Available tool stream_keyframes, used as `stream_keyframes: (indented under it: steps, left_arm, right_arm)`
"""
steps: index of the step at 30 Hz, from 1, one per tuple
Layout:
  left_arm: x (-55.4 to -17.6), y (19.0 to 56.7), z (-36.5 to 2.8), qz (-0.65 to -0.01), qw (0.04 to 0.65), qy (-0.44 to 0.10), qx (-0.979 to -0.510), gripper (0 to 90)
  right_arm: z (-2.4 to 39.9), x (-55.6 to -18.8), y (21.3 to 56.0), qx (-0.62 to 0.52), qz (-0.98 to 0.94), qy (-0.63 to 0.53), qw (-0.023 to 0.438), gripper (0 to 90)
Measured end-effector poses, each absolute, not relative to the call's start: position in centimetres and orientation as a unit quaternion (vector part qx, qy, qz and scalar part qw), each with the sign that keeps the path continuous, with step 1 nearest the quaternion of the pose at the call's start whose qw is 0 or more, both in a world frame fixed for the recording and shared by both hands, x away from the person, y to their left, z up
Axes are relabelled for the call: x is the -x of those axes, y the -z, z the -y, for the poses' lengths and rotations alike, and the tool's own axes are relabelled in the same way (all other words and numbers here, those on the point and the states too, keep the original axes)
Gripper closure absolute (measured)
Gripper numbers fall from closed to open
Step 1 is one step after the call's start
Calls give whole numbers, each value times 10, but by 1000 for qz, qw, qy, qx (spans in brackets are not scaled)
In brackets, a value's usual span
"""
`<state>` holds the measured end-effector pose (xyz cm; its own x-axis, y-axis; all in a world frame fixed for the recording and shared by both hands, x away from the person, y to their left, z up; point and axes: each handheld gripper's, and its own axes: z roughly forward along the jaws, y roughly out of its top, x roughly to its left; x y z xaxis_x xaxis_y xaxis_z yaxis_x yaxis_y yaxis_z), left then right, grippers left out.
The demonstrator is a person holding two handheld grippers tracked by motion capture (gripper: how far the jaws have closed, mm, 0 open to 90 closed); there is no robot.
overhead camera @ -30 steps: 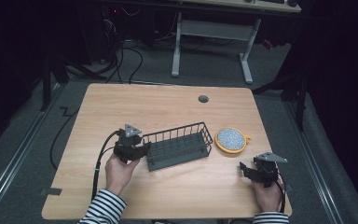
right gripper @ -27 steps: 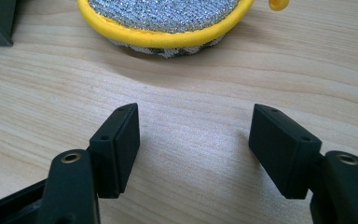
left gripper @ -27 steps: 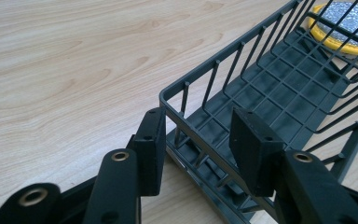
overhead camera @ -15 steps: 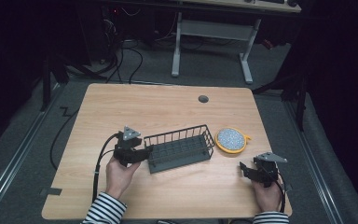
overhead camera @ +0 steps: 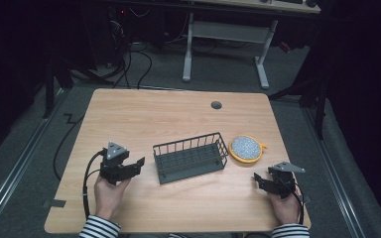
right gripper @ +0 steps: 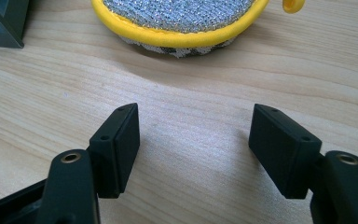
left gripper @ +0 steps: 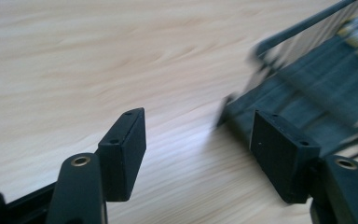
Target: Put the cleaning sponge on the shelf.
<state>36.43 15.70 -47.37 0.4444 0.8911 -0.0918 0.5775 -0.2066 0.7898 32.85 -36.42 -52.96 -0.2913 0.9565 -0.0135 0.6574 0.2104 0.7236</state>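
While the wooden table (overhead camera: pixel 144 114) is taking up the middle of the high view, the dark wire basket (overhead camera: pixel 190 157) is sitting just below its centre, long side running left to right and tilted slightly up toward the right. The left gripper (overhead camera: pixel 140 164) is lying at the lower left of the basket, close beside its short left end but not touching it; a strip of bare wood is showing between them. Its jaws have just been opening and are standing apart with nothing between them. In the left gripper view the left gripper (left gripper: pixel 198 144) is pointing at bare table, and the blurred corner of the basket (left gripper: pixel 317 88) is sitting in the upper right of the frame, just beyond the right-hand jaw.

The right gripper (overhead camera: pixel 256 179) is resting in the lower right of the high view, well apart from the basket. Its jaws are also spread wide and are holding nothing. Above and slightly left of it in that frame, the round scrubbing pad (overhead camera: pixel 246 148) with a yellow rim and a silvery top is lying flat just beside the basket's right end. In the right gripper view the pad (right gripper: pixel 179 21) is filling the upper centre, near the jaws of the right gripper (right gripper: pixel 193 140) but clear of them, and a dark basket corner is peeking in at the upper left.
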Motion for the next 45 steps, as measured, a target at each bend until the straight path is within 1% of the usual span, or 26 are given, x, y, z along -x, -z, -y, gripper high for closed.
stream_keyframes:
  steps: [1, 4, 7, 9, 10, 13, 15, 19, 22, 24, 26, 30, 31, 35, 42, 45]
  left_arm:
    - [-364, 474, -157, -489, 397, -197, -751, 367]
    - [-368, 492, -169, -514, 375, -198, -746, 362]
    - [-372, 509, -177, -533, 346, -209, -743, 357]
    - [-373, 513, -179, -536, 337, -213, -744, 356]
    - [-373, 514, -179, -535, 330, -218, -746, 354]
    - [-375, 518, -178, -531, 310, -247, -749, 350]
    - [-376, 520, -177, -530, 307, -254, -748, 347]
    - [-378, 527, -176, -531, 299, -257, -750, 343]
    - [-379, 530, -177, -533, 298, -251, -751, 337]
    - [-379, 533, -183, -543, 318, -235, -741, 338]
    - [-376, 536, -186, -543, 332, -237, -734, 341]
    - [-374, 536, -185, -546, 330, -239, -732, 332]
    - [-374, 536, -185, -550, 329, -242, -728, 330]
    - [-375, 537, -185, -551, 329, -241, -728, 328]
    - [-375, 537, -185, -552, 329, -241, -727, 325]
    - [-375, 537, -185, -553, 329, -242, -726, 332]
  right_arm:
    - [364, -329, 530, -545, -740, -313, 239, 338]
    - [364, -329, 530, -545, -740, -313, 239, 338]
    - [365, -329, 529, -548, -737, -315, 238, 348]
    - [365, -329, 529, -551, -736, -315, 238, 350]
    - [364, -329, 529, -557, -731, -314, 239, 371]
    - [364, -330, 528, -563, -727, -313, 237, 398]
    - [366, -331, 527, -566, -726, -314, 233, 414]
    - [366, -334, 524, -570, -730, -304, 223, 414]
    - [367, -335, 524, -571, -730, -305, 220, 423]
    - [370, -335, 523, -578, -724, -310, 213, 411]
    - [371, -335, 523, -585, -719, -309, 212, 406]
    - [373, -335, 521, -598, -711, -313, 195, 410]
    - [374, -337, 516, -603, -707, -319, 188, 422]
    - [375, -339, 506, -605, -698, -334, 187, 434]
    - [372, -360, 483, -612, -707, -304, 180, 447]
    - [371, -365, 479, -616, -709, -297, 172, 447]
